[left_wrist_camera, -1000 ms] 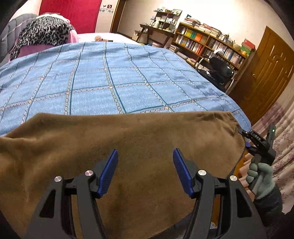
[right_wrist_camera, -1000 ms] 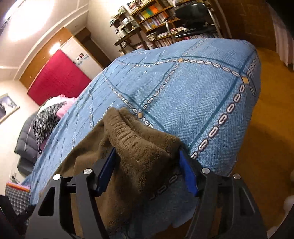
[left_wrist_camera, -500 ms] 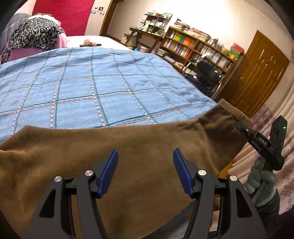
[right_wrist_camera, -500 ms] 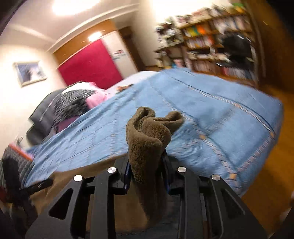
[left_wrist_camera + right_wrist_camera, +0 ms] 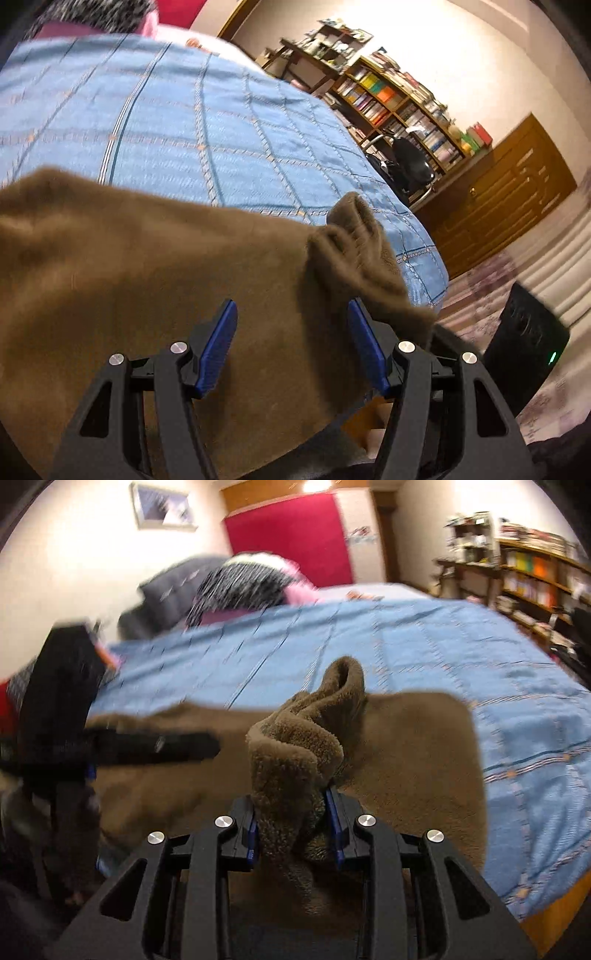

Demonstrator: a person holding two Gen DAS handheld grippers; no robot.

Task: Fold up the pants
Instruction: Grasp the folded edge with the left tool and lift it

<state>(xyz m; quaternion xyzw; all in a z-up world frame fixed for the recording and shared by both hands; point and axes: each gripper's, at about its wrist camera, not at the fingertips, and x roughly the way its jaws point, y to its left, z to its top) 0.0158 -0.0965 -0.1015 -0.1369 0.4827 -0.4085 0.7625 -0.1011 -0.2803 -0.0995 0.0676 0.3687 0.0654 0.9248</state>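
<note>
Brown fleece pants (image 5: 155, 266) lie along the near edge of a bed with a blue checked cover (image 5: 184, 122). My left gripper (image 5: 291, 343) is open above the pants and holds nothing. My right gripper (image 5: 293, 823) is shut on a bunched end of the pants (image 5: 295, 746), lifted over the part of the pants that lies flat (image 5: 413, 746). That lifted end also shows in the left wrist view (image 5: 354, 236), just right of my left gripper. In the right wrist view the left gripper (image 5: 122, 746) is a blurred black shape at the left.
A pile of clothes, leopard print and pink (image 5: 251, 583), lies at the far end of the bed. Bookshelves (image 5: 391, 99), a black office chair (image 5: 410, 166) and a wooden door (image 5: 509, 192) stand to the right. A patterned rug (image 5: 491, 288) covers the floor.
My right gripper shut on the end of the pants, lifted it and swung it left over the flat part, toward my left gripper. The left gripper stayed open and tilted.
</note>
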